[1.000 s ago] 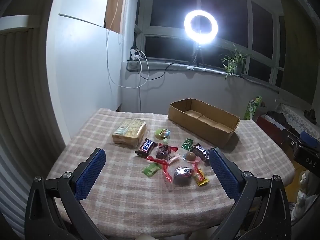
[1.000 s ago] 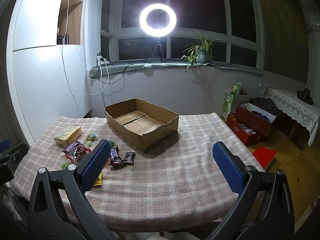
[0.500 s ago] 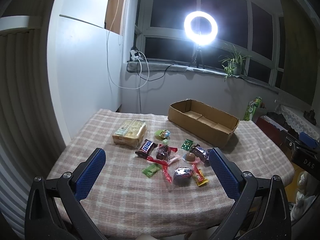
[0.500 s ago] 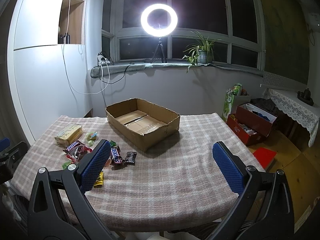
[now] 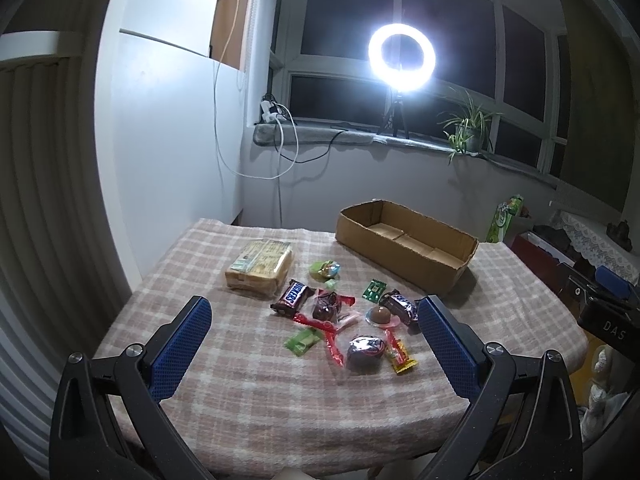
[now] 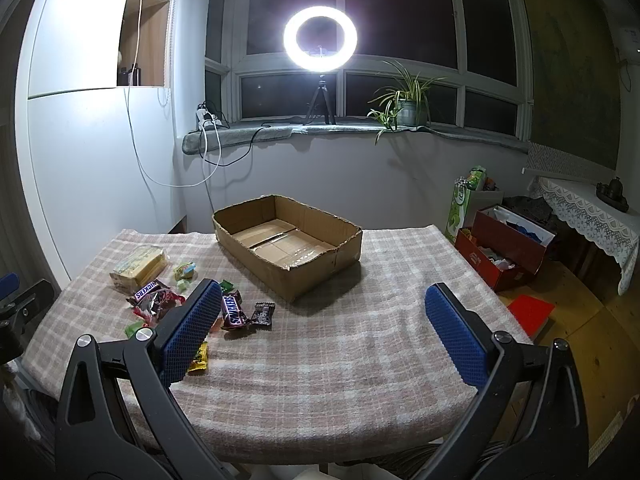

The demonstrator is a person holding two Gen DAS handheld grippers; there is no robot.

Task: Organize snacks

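Several wrapped snacks lie in a loose pile on the checked tablecloth: a Snickers bar (image 5: 292, 295), a round dark chocolate (image 5: 365, 353), a green candy (image 5: 303, 340) and a yellow packet of biscuits (image 5: 259, 265). An open, empty cardboard box (image 5: 406, 245) stands behind them; it also shows in the right wrist view (image 6: 287, 244). My left gripper (image 5: 314, 344) is open and empty, held above the table's near edge in front of the pile. My right gripper (image 6: 326, 330) is open and empty, to the right of the pile, with a Snickers bar (image 6: 233, 311) by its left finger.
A ring light (image 6: 320, 38) on a tripod and a potted plant (image 6: 404, 100) stand on the windowsill. Red boxes (image 6: 506, 246) and a green bag (image 6: 464, 210) sit on the floor to the right of the table. A white cabinet (image 5: 160, 152) stands on the left.
Both views have shifted very slightly; both grippers stay open and empty and nothing on the table has moved.
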